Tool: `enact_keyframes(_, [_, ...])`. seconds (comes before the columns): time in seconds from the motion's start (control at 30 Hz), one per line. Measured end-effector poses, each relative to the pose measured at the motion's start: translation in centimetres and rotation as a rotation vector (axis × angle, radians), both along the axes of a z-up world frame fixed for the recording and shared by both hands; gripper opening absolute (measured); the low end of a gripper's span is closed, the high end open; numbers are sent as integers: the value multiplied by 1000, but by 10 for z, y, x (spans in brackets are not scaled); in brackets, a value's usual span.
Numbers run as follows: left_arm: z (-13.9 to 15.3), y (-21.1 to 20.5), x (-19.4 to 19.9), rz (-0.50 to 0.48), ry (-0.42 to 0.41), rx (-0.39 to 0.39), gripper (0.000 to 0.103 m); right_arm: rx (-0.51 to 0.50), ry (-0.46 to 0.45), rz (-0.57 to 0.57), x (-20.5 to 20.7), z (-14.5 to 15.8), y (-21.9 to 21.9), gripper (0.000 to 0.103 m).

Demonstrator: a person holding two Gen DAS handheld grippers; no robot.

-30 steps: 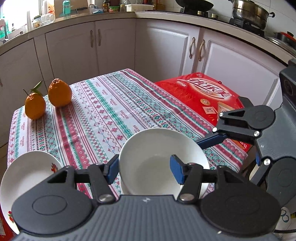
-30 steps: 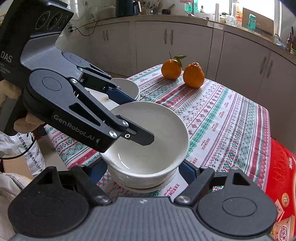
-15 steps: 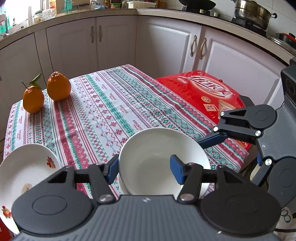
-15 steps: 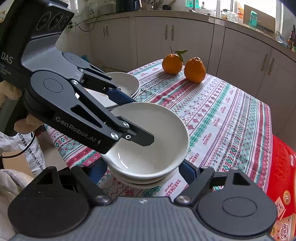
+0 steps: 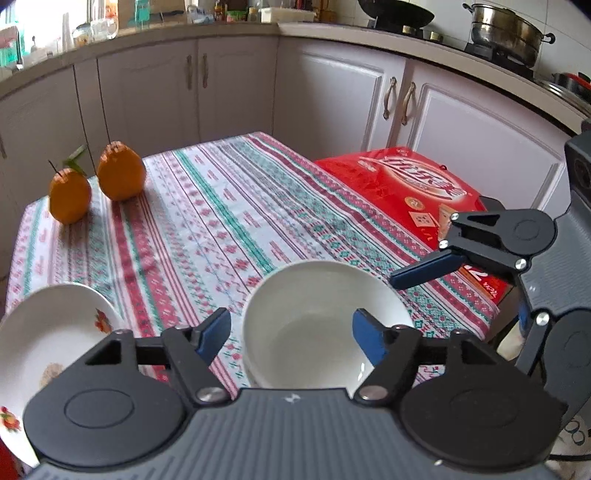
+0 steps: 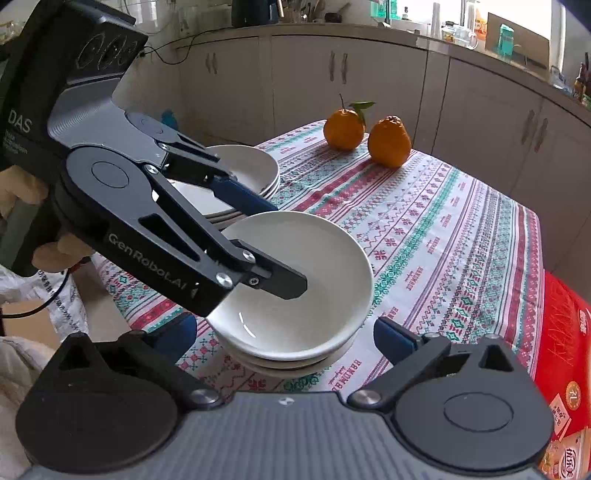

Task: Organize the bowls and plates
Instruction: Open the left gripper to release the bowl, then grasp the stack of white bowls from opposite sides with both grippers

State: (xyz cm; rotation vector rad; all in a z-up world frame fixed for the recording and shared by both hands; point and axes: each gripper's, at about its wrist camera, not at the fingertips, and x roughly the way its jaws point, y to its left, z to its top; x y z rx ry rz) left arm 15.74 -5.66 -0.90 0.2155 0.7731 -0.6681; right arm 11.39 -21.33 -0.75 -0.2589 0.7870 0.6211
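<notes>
White bowl [image 6: 295, 280] sits nested on a bowl stack, lower centre of frame, on the desk [image 6: 443, 236]. Left hand-held gripper [image 5: 291, 334] open, fingers straddling the rim. Right hand-held gripper [image 6: 284, 334] open around the stack. Plates [image 6: 240, 173] upper left

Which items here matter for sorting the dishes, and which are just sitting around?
Job: white ceramic bowl atop stacked bowls; stack of white floral plates.
Lying about: two oranges; red cardboard box; steel pot; striped patterned tablecloth.
</notes>
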Motion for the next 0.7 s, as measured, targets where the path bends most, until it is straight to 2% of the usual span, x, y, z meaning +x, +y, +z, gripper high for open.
enact_keyframes(0.13, [11, 15, -16, -54, -84, 26, 88, -40, 2, 47, -6, -1, -8, 103])
enact_keyframes(0.27, [5, 31, -36, -165, -115, 122, 93, -83, 27, 90, -5, -12, -16, 103])
enact_keyframes(0.4, [-21, 32, -42, -224, -83, 186, 93, -107, 61, 108, 5, -29, -13, 103])
enact_keyframes(0.47, [-31, 25, -44, -285, -92, 196, 93, -128, 52, 129, 10, -35, -7, 103])
enact_keyframes(0.53, [-43, 14, -42, -332, -115, 240, 93, -151, 47, 169, 15, -40, 0, 103])
enact_keyframes(0.6, [-54, 6, -34, -358, -106, 271, 89, -179, 44, 209, 19, -44, 6, 103])
enact_keyframes(0.7, [-61, 3, -22, -395, -77, 262, 88, -198, 45, 263, 26, -48, 11, 103])
